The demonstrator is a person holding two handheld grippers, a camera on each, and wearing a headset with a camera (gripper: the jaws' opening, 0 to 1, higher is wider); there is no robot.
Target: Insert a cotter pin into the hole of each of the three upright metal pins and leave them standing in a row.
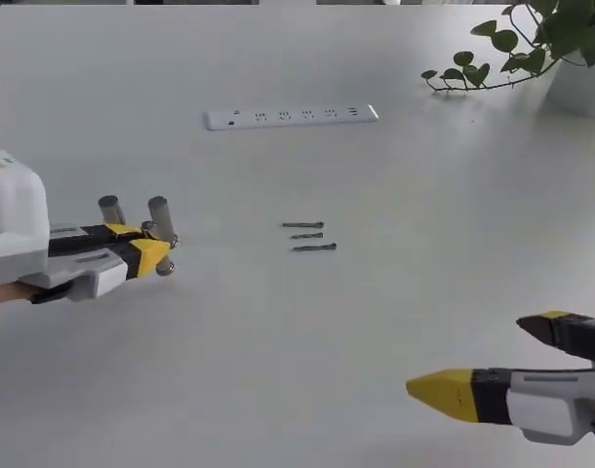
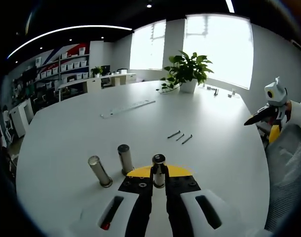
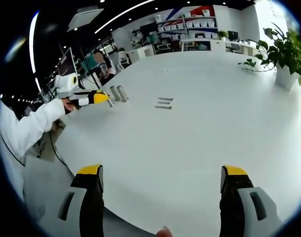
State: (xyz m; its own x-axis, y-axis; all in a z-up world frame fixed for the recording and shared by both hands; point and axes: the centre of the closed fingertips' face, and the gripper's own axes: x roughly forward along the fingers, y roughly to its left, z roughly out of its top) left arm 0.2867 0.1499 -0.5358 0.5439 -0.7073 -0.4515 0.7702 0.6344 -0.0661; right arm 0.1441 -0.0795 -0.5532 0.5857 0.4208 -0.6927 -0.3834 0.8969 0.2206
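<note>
Gripping one upright metal pin [image 2: 158, 164] between the closed jaws of the left hand-held gripper [image 2: 159, 174], just beside two other metal pins [image 2: 99, 171] standing free at the left of the counter [image 1: 278, 370]. Holding the right hand-held gripper [image 1: 463, 356] wide open and empty, well apart from three cotter pins [image 1: 307, 236] lying side by side mid-counter, short of a power strip [image 1: 291, 116].

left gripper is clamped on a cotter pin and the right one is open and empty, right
Not quite: the left gripper is shut on an upright metal pin, not a cotter pin, as the left gripper view shows. The three cotter pins lie loose on the table. The right gripper is open and empty.
</note>
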